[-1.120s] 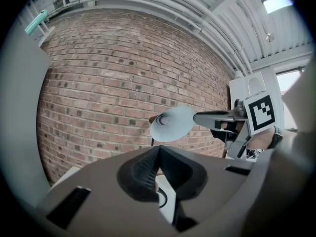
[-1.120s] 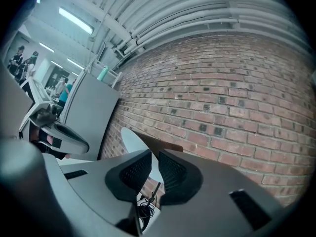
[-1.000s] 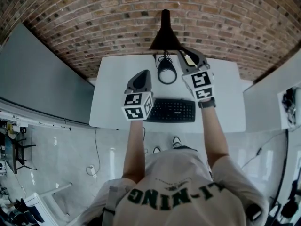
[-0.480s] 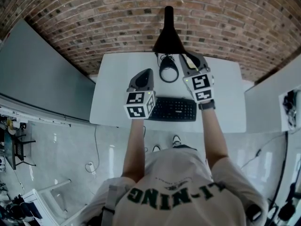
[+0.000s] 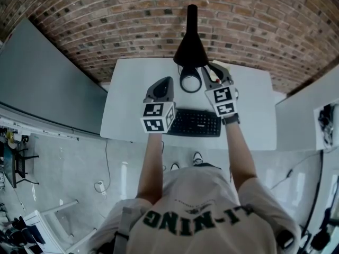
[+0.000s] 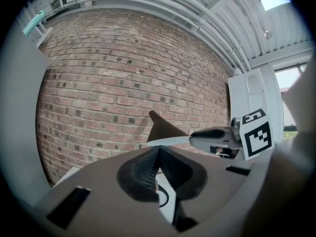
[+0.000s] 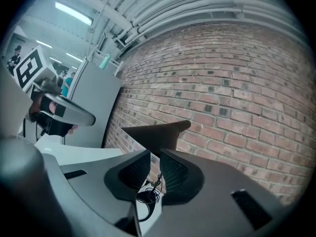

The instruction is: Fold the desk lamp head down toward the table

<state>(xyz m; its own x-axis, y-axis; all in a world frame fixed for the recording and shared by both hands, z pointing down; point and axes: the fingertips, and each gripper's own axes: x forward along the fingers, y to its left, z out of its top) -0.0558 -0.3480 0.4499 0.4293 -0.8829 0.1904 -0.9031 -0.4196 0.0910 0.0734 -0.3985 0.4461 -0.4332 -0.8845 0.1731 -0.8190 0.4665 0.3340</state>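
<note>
The black desk lamp stands at the back of the white table (image 5: 130,102), close to the brick wall. Its cone-shaped head (image 5: 190,49) is raised above its round ring base (image 5: 189,81). My right gripper (image 5: 213,71) is held up just right of the cone's rim and below it, jaws a narrow gap apart with nothing between them. In the right gripper view the lamp head (image 7: 159,132) lies just beyond the right gripper (image 7: 154,155). My left gripper (image 5: 161,84) hovers left of the base, shut and empty. From the left gripper (image 6: 158,150) the lamp head (image 6: 165,131) shows ahead.
A black keyboard (image 5: 195,123) lies at the table's front, under both forearms. A thin black cable (image 7: 148,196) coils by the lamp base. Grey partition panels (image 5: 47,89) flank the table on the left and right. The brick wall (image 5: 132,20) runs right behind the lamp.
My right gripper has moved up and slightly left, closer to the lamp head's rim. The left gripper has barely shifted.
</note>
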